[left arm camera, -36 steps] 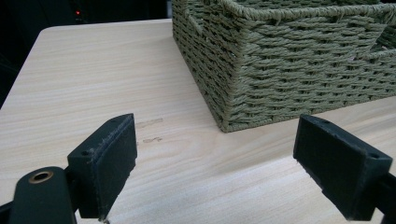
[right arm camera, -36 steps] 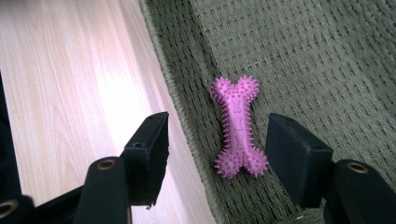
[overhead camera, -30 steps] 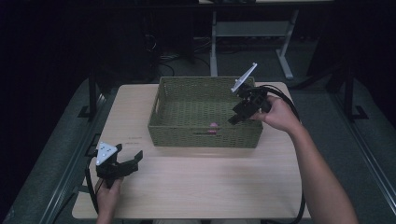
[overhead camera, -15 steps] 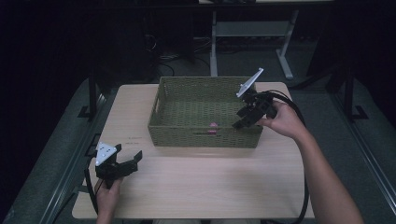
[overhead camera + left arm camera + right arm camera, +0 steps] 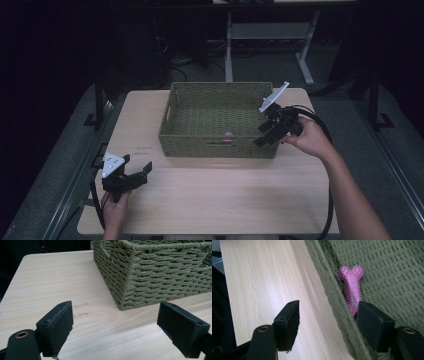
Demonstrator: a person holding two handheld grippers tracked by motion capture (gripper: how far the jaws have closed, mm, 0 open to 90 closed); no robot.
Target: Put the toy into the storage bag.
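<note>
At the table's near edge, about seven o'clock, the left hand-held gripper (image 5: pixel 134 172) rests on the pale wood-grain table (image 5: pixel 210 200), its jaws spread wide and empty, pointing toward the near left corner of the olive-green woven rectangular basket (image 5: pixel 160 275). Farther out, at about two o'clock, the right hand-held gripper (image 5: pixel 266 134) hangs over the basket's near right corner, its jaws likewise parted and holding nothing. The right gripper view shows them straddling the near wall, one jaw outside above the table, the other inside beside the pink spiky bone-shaped rubber toy (image 5: pixel 352 287). The toy lies on the basket floor, tight against the inside of that near wall, seen in the high view as a small pink spot (image 5: pixel 228 135) at the middle of the wall. To take the toy cleanly, both jaws would likely need to clear the rim and come down inside the basket, across the narrow shaft of the bone, not its knobbed ends. With the toy pressed to the weave, the outer jaw risks snagging the wall, so nudging it toward the centre first looks wise.
</note>
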